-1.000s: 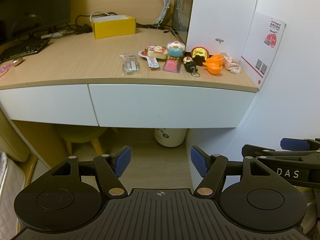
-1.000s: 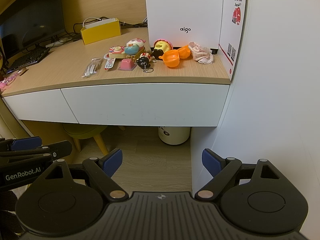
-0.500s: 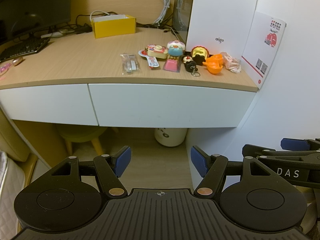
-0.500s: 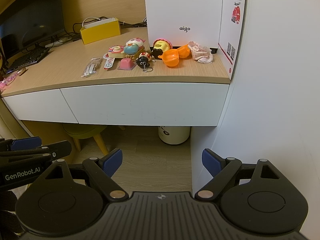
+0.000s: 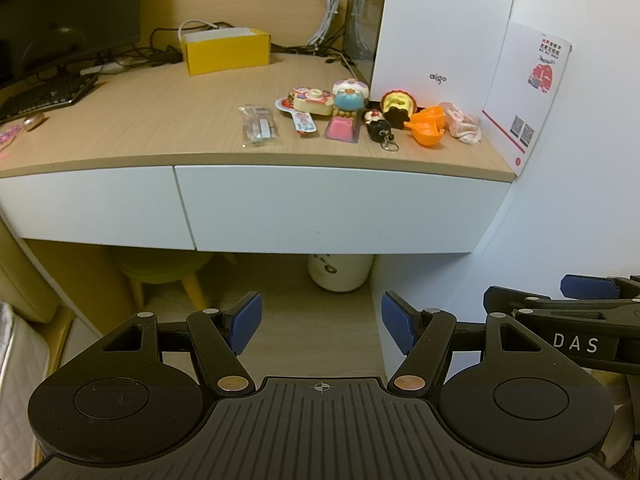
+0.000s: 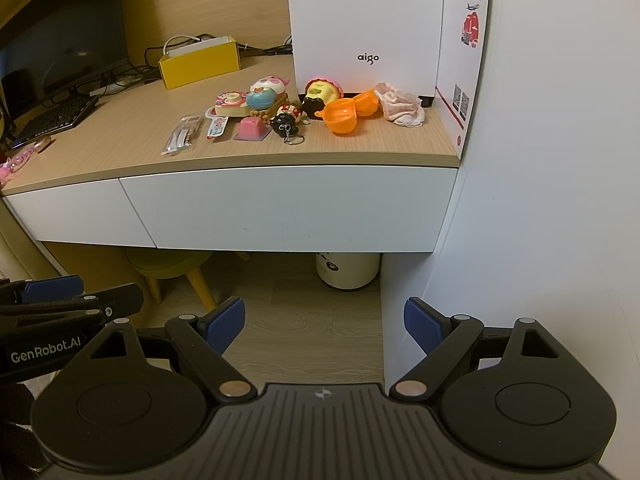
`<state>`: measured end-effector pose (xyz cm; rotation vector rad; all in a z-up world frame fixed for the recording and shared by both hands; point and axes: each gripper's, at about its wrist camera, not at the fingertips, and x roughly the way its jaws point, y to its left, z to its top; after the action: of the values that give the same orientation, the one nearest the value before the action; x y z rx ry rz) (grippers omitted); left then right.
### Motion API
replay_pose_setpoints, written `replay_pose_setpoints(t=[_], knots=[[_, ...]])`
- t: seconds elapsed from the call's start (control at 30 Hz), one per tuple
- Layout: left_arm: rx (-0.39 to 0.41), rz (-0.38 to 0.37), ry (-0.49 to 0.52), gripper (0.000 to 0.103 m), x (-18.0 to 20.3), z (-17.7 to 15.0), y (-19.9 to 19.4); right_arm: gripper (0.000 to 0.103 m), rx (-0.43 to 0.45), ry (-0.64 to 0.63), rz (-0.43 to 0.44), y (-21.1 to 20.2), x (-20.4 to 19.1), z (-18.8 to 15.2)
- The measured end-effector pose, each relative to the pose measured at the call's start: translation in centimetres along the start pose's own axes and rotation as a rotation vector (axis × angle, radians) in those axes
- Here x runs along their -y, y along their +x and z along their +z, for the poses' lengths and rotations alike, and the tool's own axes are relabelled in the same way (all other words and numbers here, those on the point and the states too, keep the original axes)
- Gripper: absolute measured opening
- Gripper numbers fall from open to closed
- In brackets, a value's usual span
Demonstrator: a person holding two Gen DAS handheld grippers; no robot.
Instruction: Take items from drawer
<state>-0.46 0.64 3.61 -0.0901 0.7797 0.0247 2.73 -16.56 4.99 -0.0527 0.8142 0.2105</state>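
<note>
Drawer (image 6: 288,208) fronts under the bench (image 6: 120,132) sit flush and shut, so whatever is inside cannot be seen. A row of small things already lies along the bench top near the white box (image 6: 364,28): toys (image 6: 256,104), an orange cup (image 6: 342,118), a pink cloth (image 6: 400,106). Likely these came out of the drawer and the task is at or near its end, though that is a guess. Both grippers hang well back from the bench, angled down toward it. The left gripper (image 5: 320,322) and right gripper (image 6: 324,322) stand with jaws wide apart, nothing between them.
</note>
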Motion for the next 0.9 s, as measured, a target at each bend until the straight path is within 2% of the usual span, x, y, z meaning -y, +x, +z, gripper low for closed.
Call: replay_pose_setpoints(t=[0.27, 0.37, 0.47, 0.53, 0.57, 0.67, 0.77, 0.9], knots=[[-0.002, 0.001, -0.002, 0.07, 0.2, -0.1, 0.0, 0.087, 0.0, 0.0, -0.001, 0.0, 0.0, 0.0], [-0.004, -0.003, -0.002, 0.065, 0.4, -0.2, 0.1, 0.087, 0.0, 0.0, 0.0, 0.0, 0.0, 0.0], [-0.002, -0.028, -0.006, 0.043, 0.5, -0.1, 0.1, 0.087, 0.005, 0.006, -0.004, 0.0, 0.1, 0.0], [0.014, -0.048, -0.002, 0.019, 0.7, -0.1, -0.1, 0.087, 0.011, 0.016, -0.009, -0.1, 0.3, 0.0], [0.029, -0.064, 0.001, 0.017, 0.7, -0.1, -0.2, 0.087, 0.014, 0.021, -0.01, -0.2, 0.4, 0.0], [0.068, -0.08, -0.022, 0.016, 0.6, 0.1, -0.4, 0.087, 0.019, 0.032, -0.012, -0.3, 0.7, 0.3], [0.085, 0.005, -0.021, 0.016, 0.8, 0.3, -0.2, 0.087, 0.035, 0.054, -0.009, -0.5, 1.1, 0.4], [0.041, -0.038, -0.029, 0.016, -0.1, 0.5, 1.7, 0.087, 0.036, 0.107, 0.05, -0.3, 1.5, 0.3]])
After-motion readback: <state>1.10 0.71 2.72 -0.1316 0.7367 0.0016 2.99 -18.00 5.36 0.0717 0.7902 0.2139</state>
